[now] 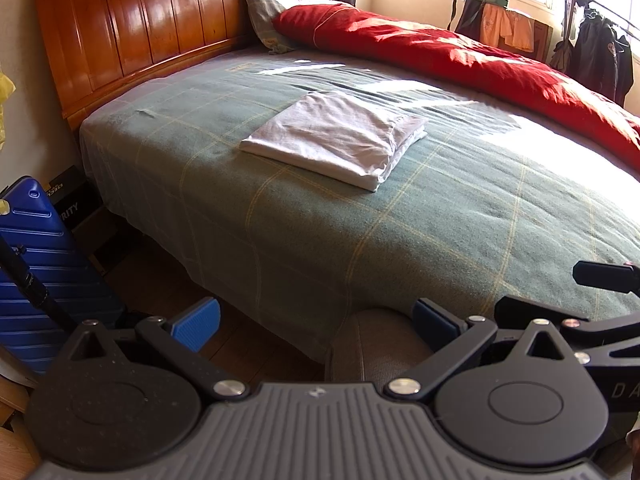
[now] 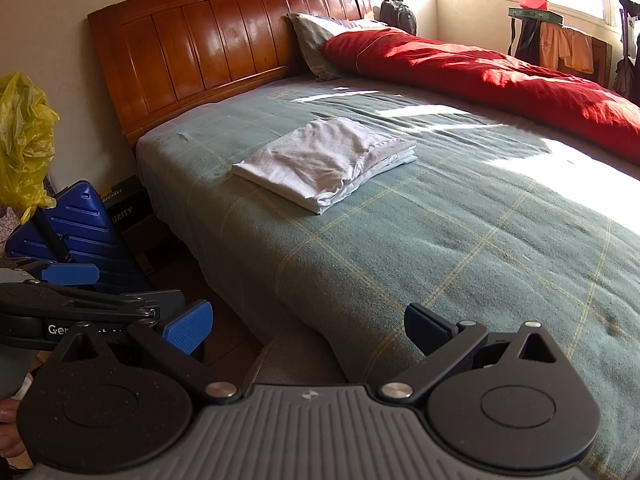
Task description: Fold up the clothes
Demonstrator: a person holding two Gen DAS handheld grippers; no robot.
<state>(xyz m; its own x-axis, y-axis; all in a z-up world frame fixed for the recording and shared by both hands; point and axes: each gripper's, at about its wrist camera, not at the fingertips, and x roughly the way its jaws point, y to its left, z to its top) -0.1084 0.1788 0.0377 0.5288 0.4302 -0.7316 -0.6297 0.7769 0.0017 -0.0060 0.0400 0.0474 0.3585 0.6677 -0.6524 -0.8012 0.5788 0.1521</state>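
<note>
A white garment [image 1: 336, 136] [image 2: 324, 160] lies folded into a flat rectangle on the green checked bed cover [image 1: 360, 232] [image 2: 460, 232]. My left gripper [image 1: 316, 324] hangs open below the bed's near edge, far back from the garment, with nothing between its blue pads [image 1: 198, 322]. My right gripper [image 2: 310, 326] is open too, level with the bed's corner and well short of the garment. The left gripper [image 2: 72, 276] also shows at the left edge of the right wrist view, and the right gripper's finger [image 1: 604, 276] at the right edge of the left wrist view.
A red duvet [image 1: 460, 56] [image 2: 500, 72] and a pillow [image 1: 264, 12] lie along the bed's far side below a wooden headboard [image 1: 152, 28]. A blue suitcase [image 1: 44, 264] [image 2: 88, 232] and a yellow bag [image 2: 24, 136] stand on the floor at left. Clothes hang by the window [image 1: 600, 52].
</note>
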